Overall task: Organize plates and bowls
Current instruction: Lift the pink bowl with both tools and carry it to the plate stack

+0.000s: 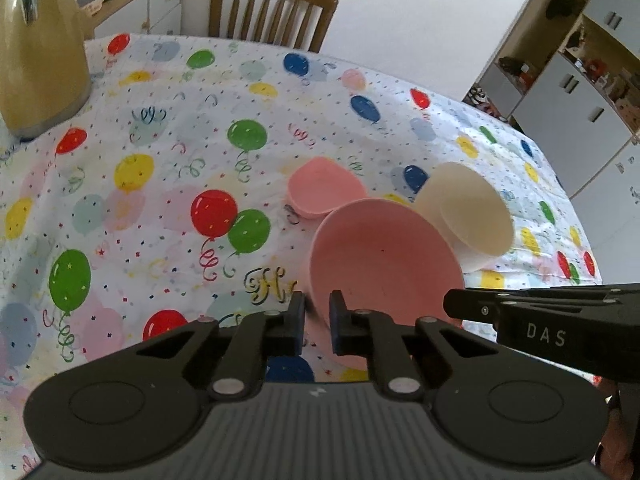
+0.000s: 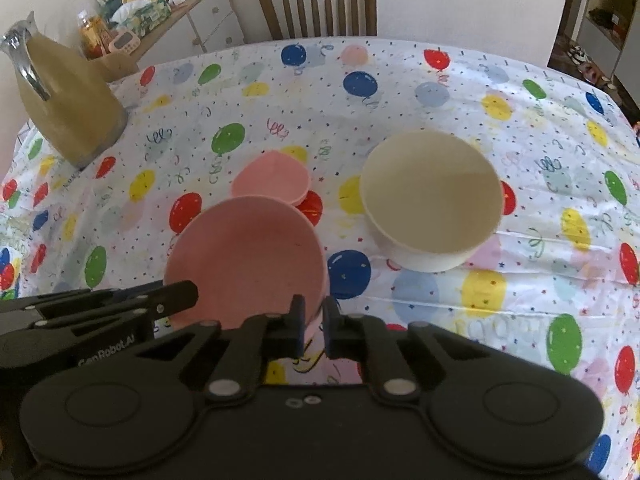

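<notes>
A large pink bowl [image 1: 384,264] [image 2: 248,256] stands on the balloon-print tablecloth, close in front of both cameras. My left gripper [image 1: 318,305] is shut on the bowl's left rim, with the wall pinched between its pads. My right gripper [image 2: 313,313] is shut on the right rim of the same bowl. Each gripper shows in the other's view as a black tip at the bowl's opposite side. Just behind the pink bowl lies a small stack of pink dishes [image 1: 324,188] [image 2: 270,178]. A cream bowl [image 1: 468,212] [image 2: 432,208] stands to the right, apart from the pink one.
A tall yellow jug [image 1: 36,48] [image 2: 68,108] stands at the table's far left corner. A wooden chair [image 1: 272,8] [image 2: 316,0] is at the far edge. A cluttered sideboard [image 2: 160,20] is behind on the left, and white shelving [image 1: 580,80] on the right.
</notes>
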Demonstrator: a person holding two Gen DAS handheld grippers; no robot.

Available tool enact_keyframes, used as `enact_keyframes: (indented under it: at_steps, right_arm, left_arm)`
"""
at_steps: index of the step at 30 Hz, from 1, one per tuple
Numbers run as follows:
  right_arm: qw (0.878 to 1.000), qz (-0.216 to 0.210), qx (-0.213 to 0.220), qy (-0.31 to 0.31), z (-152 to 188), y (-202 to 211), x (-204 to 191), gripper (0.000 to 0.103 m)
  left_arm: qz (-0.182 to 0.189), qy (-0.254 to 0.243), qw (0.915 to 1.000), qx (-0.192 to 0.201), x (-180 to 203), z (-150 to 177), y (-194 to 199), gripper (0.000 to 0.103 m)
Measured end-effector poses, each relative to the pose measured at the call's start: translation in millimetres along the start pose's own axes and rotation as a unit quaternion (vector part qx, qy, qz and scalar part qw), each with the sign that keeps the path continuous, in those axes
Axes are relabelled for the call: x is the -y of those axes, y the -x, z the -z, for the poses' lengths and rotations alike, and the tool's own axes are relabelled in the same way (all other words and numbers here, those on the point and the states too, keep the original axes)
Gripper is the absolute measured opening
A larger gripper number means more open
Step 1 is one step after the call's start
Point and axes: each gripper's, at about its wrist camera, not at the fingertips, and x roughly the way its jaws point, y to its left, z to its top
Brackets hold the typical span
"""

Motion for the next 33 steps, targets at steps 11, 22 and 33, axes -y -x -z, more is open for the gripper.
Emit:
enact_keyframes:
  at_steps: [11,22,33]
  right_arm:
    - [1.000,-0.005,0.017,-0.002,22.9,58.7,35.8,0.007]
    - [1.000,-0.009,0.009,-0.001,69.7,108.7,116.0,0.007]
    - [1.000,-0.008,-0.026,-0.008,125.5,124.9,190.7,0.007]
  left_arm:
    - [-0.002,-0.028,0.9995,0.018,62.4,14.6,43.4,0.012]
    - [0.002,-0.036,0.9993,0.007,154.8,68.3,53.0,0.012]
    - [0.005,-0.053,0.9977,-0.043,230.2,129.0,32.5,0.012]
